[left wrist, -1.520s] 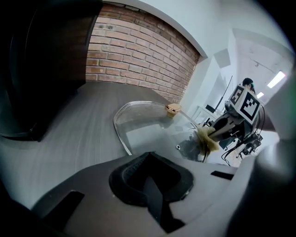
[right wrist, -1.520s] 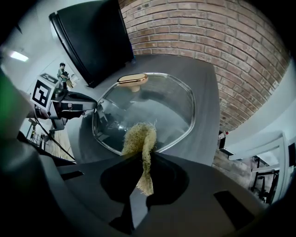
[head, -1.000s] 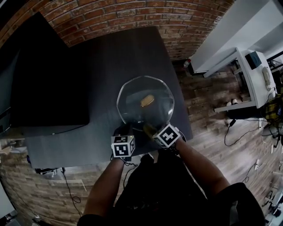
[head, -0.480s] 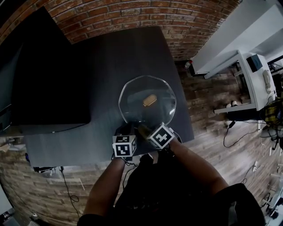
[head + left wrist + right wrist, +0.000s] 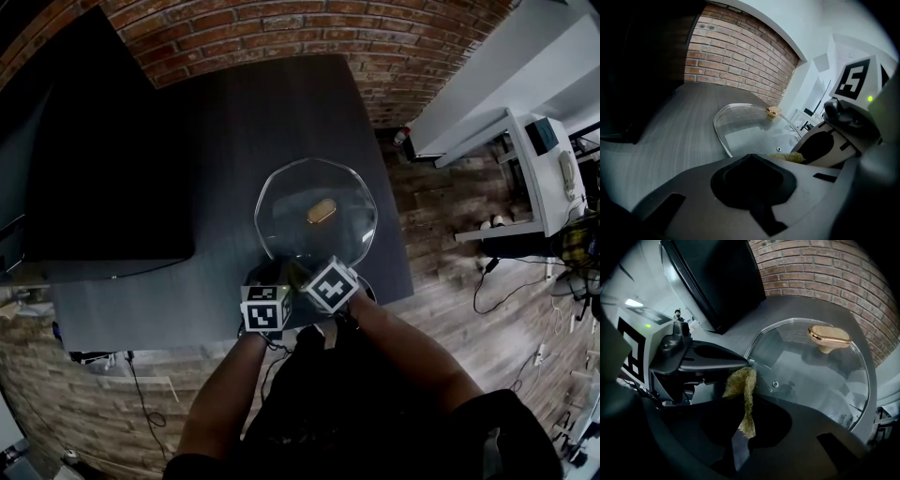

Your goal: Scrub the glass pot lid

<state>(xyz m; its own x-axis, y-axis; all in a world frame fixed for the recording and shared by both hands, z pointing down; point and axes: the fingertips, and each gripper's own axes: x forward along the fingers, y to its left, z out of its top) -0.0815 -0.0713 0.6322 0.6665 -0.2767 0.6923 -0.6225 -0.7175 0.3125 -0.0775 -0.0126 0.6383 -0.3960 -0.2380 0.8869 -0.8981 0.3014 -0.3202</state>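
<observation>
My right gripper [image 5: 740, 430] is clamped on a ragged yellow-green scouring pad [image 5: 745, 390] whose upper end lies against the near rim of the round clear glass pot lid [image 5: 820, 376]. My left gripper [image 5: 751, 168], jaws drawn together, sits just beside it with its tips at that same rim. The lid lies dome up, oval gold knob [image 5: 322, 211] on top, near the front edge of a dark grey table [image 5: 234, 141] before a red brick wall [image 5: 309, 28], with wood-plank floor [image 5: 450, 272] and a white desk [image 5: 534, 159] to my right, and my forearms [image 5: 220, 403] reach forward and converge.
</observation>
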